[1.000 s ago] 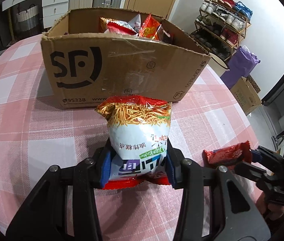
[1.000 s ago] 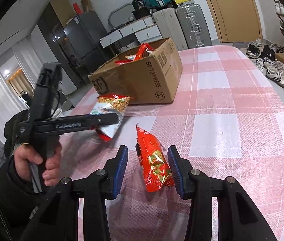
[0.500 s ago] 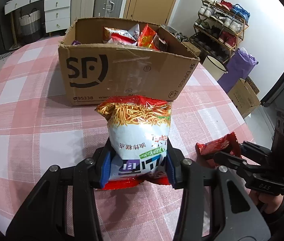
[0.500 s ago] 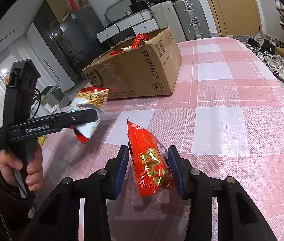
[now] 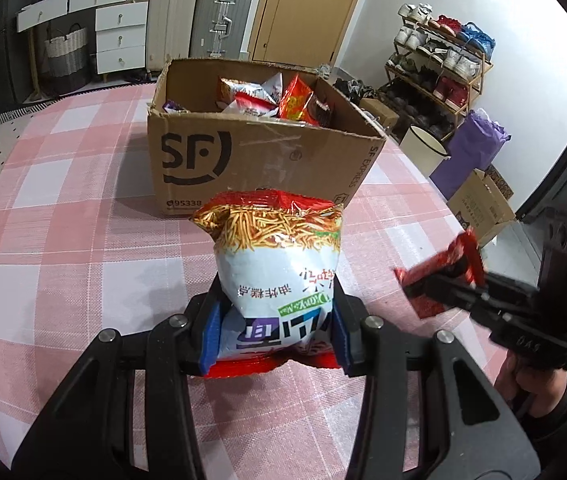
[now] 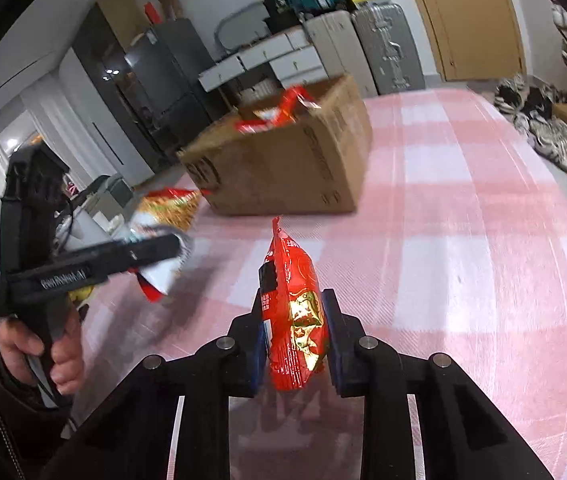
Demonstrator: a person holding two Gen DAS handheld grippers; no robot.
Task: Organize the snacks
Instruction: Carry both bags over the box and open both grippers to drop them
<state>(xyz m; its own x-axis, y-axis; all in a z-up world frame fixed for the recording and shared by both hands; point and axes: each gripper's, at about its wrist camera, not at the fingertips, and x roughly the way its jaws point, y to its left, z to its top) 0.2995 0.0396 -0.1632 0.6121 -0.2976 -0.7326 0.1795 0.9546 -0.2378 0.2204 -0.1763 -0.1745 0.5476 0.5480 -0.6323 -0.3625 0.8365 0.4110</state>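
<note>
My left gripper [image 5: 274, 330] is clamped on the lower end of a white-and-red noodle snack bag [image 5: 277, 276], bag upright between the blue pads, lifted off the pink checked worktop [image 5: 63, 240]. Beyond it sits the open SF cardboard box [image 5: 259, 160], snack packs inside. To the right, my right gripper [image 6: 295, 344] is clenched on a red snack packet [image 6: 295, 304], packet standing on edge between the pads, above the worktop, box well ahead of it.
</note>
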